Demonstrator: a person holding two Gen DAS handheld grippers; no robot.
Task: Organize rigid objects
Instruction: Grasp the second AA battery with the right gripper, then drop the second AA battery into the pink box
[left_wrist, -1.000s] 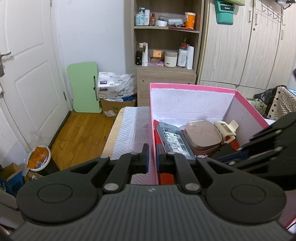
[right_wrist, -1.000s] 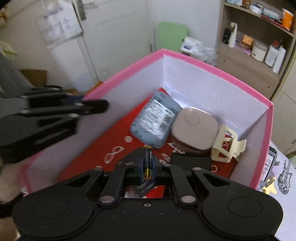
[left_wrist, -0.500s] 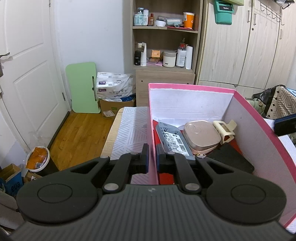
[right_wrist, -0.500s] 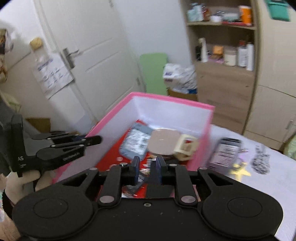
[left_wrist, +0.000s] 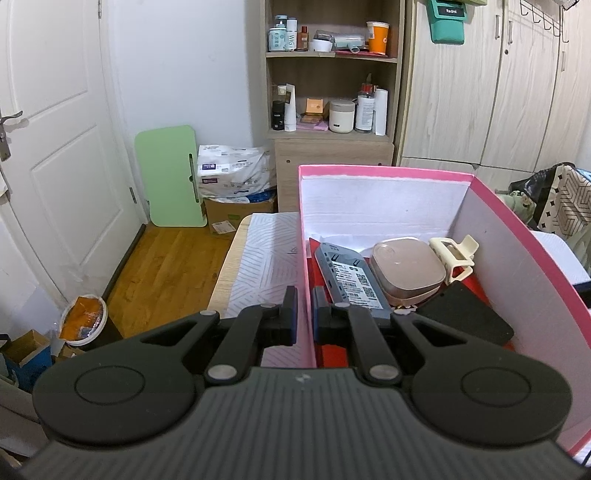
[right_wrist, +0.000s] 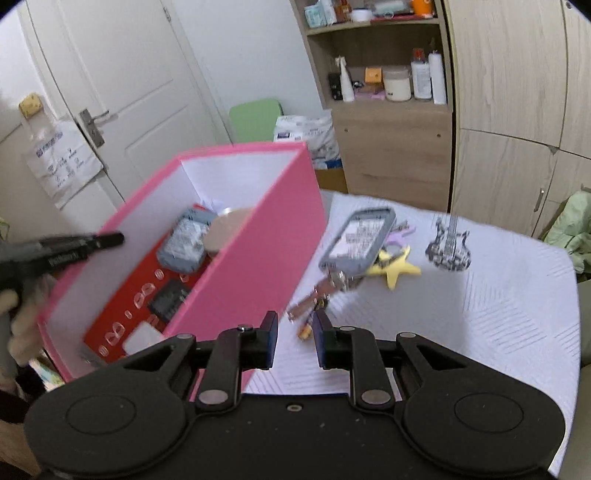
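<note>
One battery fewer in hand — a second ago the right gripper (right_wrist: 295, 334) held it over the pink box (right_wrist: 255, 254); now its jaws stand apart, empty, past the box's right wall above the cloth (right_wrist: 480, 314), so the drop looks done. Left gripper (left_wrist: 303, 314) pinches the box's thin left wall. Left to sort, right of the box: a flat grey labelled case (right_wrist: 356, 240), a soft yellow star (right_wrist: 395, 267) — small blurred bits nearer.

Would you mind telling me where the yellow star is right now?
In the right wrist view, the yellow star lies on the white tablecloth, right of the pink box, partly tucked under the grey case.
</note>
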